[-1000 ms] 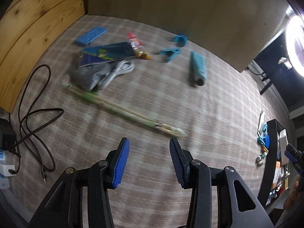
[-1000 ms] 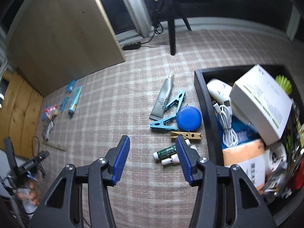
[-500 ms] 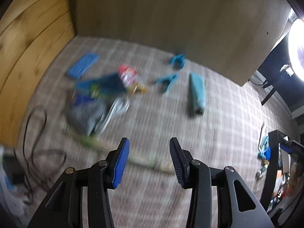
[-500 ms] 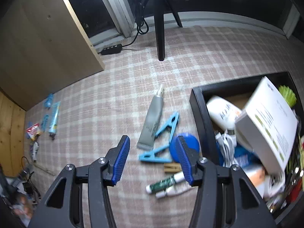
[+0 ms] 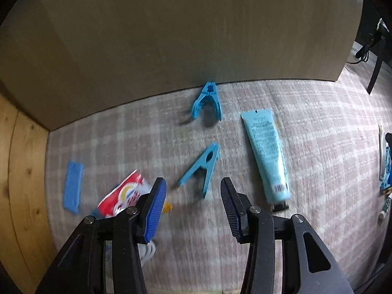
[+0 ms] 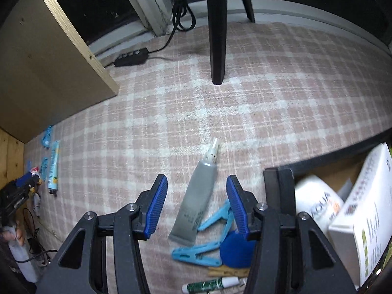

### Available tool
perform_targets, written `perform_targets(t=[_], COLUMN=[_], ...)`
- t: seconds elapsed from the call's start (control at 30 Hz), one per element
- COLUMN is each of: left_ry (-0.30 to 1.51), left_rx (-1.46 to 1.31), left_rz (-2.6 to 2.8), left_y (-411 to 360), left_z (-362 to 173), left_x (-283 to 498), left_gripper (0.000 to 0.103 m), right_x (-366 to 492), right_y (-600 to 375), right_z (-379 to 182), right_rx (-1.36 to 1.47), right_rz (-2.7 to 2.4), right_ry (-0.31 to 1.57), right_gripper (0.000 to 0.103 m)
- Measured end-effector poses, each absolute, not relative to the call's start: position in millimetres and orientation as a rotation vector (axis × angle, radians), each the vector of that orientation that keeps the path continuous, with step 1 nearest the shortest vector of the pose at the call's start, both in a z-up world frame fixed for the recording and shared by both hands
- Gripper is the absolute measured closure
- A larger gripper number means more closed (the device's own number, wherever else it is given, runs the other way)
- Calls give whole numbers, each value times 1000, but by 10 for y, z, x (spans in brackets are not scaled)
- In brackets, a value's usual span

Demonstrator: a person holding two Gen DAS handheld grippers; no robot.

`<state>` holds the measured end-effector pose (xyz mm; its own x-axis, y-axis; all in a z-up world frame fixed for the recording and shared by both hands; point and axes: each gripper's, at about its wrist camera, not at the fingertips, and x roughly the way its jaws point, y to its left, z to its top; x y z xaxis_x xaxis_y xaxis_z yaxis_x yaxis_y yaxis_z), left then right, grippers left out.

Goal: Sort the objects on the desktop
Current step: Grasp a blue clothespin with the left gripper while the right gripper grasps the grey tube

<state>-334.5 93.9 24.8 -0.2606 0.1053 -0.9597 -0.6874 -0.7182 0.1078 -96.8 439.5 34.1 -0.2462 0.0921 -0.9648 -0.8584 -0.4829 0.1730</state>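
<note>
On the checked cloth of the table [image 6: 281,93], both our grippers are wide open and empty. The right gripper [image 6: 197,204] straddles the grey tube [image 6: 196,210]; closing may also catch the touching blue clip [image 6: 215,220]. The left gripper [image 5: 193,207] nears another blue peg [image 5: 204,166]; blur risks misalignment.

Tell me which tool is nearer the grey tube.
Right. The right tool hovers open with the grey tube lying between its fingers. The left tool is open far across the cloth, over a blue clothespin.
</note>
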Motion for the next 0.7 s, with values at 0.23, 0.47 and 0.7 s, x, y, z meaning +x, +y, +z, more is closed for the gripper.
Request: perform_targets(t=[0.23,0.47,0.7], left_ry=[754,740,713], left_rx=[-1455,-1461,-1439], left_rz=[1970,1929,1926], left_y=[1048,1104,1149], left_z=[119,34,30], left_x=[-3415,-3468,-3394], left_gripper=[59,59,81], right_x=[-1016,-1144,-1299], right_y=[4328,4141,4062], right_z=[221,175,208], right_rx=[-1359,-1400,-1371], right_rz=[1784,1789,1853], right_ry=[948,852,885], right_gripper=[55,69,93])
